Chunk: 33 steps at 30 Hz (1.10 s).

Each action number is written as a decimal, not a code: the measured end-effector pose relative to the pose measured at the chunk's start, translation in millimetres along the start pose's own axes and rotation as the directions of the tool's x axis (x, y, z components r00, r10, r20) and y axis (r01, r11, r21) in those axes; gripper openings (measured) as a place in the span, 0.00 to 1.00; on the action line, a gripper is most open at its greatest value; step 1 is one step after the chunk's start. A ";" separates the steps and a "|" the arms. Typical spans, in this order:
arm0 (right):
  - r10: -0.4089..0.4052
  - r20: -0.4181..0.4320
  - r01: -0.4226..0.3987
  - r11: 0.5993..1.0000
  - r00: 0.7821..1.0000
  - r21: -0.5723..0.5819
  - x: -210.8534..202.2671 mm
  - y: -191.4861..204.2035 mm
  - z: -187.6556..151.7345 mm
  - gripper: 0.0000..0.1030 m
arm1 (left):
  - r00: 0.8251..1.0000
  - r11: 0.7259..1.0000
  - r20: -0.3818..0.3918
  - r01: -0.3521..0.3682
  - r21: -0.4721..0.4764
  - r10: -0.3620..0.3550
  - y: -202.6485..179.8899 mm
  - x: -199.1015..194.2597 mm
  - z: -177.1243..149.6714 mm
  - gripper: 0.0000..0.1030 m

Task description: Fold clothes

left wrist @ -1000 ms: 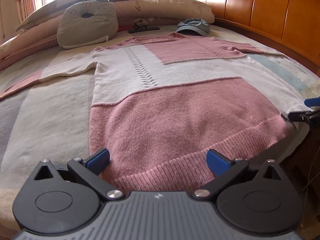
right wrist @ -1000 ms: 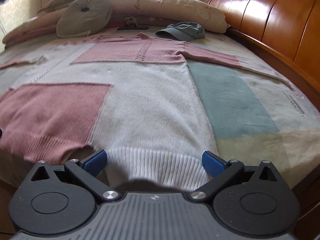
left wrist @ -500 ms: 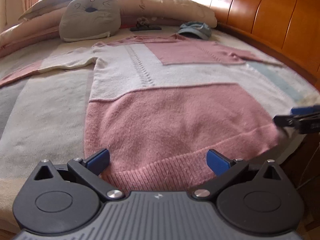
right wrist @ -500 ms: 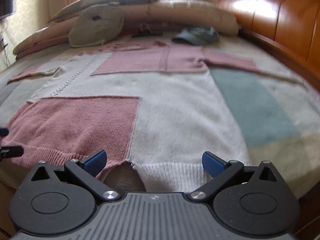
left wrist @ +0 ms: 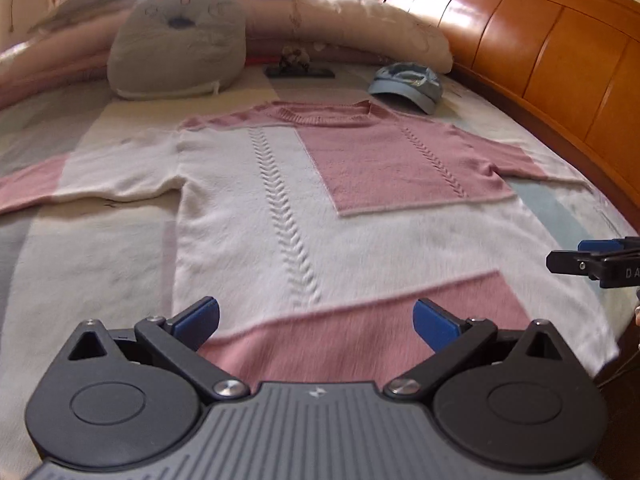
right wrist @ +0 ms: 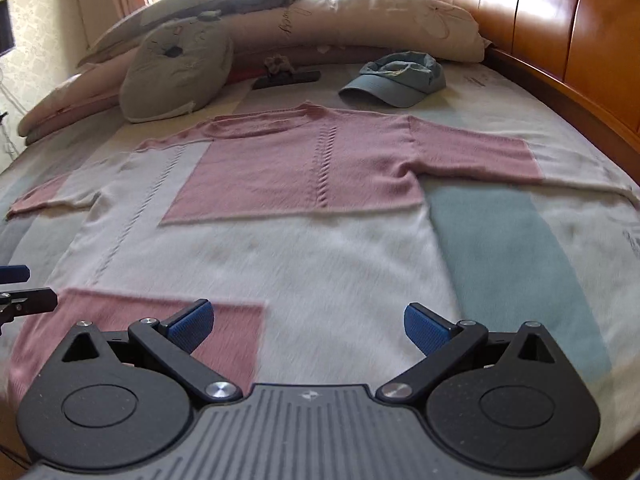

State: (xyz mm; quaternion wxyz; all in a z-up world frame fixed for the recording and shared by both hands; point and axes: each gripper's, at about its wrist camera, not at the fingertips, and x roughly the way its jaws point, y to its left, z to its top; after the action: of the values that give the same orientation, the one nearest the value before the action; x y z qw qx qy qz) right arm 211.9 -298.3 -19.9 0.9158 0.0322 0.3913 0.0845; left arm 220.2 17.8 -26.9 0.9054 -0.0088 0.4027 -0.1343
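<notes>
A pink and cream knitted sweater (left wrist: 280, 208) (right wrist: 304, 240) lies flat on the bed, face up, with both sleeves spread out and its neck toward the pillows. My left gripper (left wrist: 316, 318) hovers open above the pink lower left block, nothing between its fingers. My right gripper (right wrist: 308, 322) is open too, above the cream lower right part. The right gripper's fingertip (left wrist: 592, 258) shows at the right edge of the left wrist view. At the left edge of the right wrist view the left gripper's fingertip (right wrist: 24, 300) pokes in. The hem is hidden under both gripper bodies.
A grey animal-face cushion (left wrist: 176, 48) (right wrist: 176, 68) and long pillows (right wrist: 360, 28) lie at the head of the bed. A blue cap (left wrist: 408, 86) (right wrist: 396, 78) and a dark flat object (right wrist: 286, 78) rest beyond the neck. A wooden headboard (left wrist: 540, 48) runs along the right side.
Both grippers have risen and moved forward over the sweater from its hem; more of the upper sweater and pillows shows. Both stay open.
</notes>
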 end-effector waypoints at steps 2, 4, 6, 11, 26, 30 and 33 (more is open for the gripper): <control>-0.001 -0.041 0.001 1.000 0.999 0.015 11.2 -5.4 14.8 1.00 | 0.999 1.000 -0.034 -0.001 0.000 0.001 -0.7 14.9 8.0 0.99; 0.012 -0.067 -0.011 1.000 0.998 0.010 21.7 -8.4 26.4 1.00 | 0.997 1.000 -0.081 -0.007 -0.011 0.006 0.0 28.4 8.5 0.99; 0.029 -0.096 -0.029 1.000 0.995 0.001 29.9 -10.2 32.9 1.00 | 0.990 0.999 -0.142 -0.012 -0.046 0.005 2.5 38.2 3.5 0.99; 0.072 -0.176 -0.079 0.996 0.982 -0.033 50.7 -12.5 38.6 1.00 | 0.973 0.995 -0.223 -0.075 -0.063 0.059 1.5 42.2 -13.7 0.99; 0.036 -0.315 -0.093 0.981 0.948 -0.169 84.5 -6.2 22.5 1.00 | 0.959 0.990 -0.276 -0.097 -0.102 0.066 -16.5 58.1 14.7 0.99; 0.024 -0.308 -0.079 0.982 0.951 -0.169 84.7 -5.2 21.9 1.00 | 0.959 0.995 -0.278 -0.079 -0.059 0.059 -13.2 55.3 10.4 0.99; 0.013 -0.307 -0.050 0.993 0.952 -0.110 80.0 -6.8 23.3 1.00 | 0.971 0.997 -0.234 -0.064 -0.039 0.053 3.5 47.4 26.8 0.99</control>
State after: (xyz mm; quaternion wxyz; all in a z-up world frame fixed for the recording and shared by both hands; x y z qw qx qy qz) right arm 284.0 -290.5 -61.5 0.8431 -0.0286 0.5221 0.1258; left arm 271.0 6.9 -43.7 0.8549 -0.0020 0.5093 -0.0985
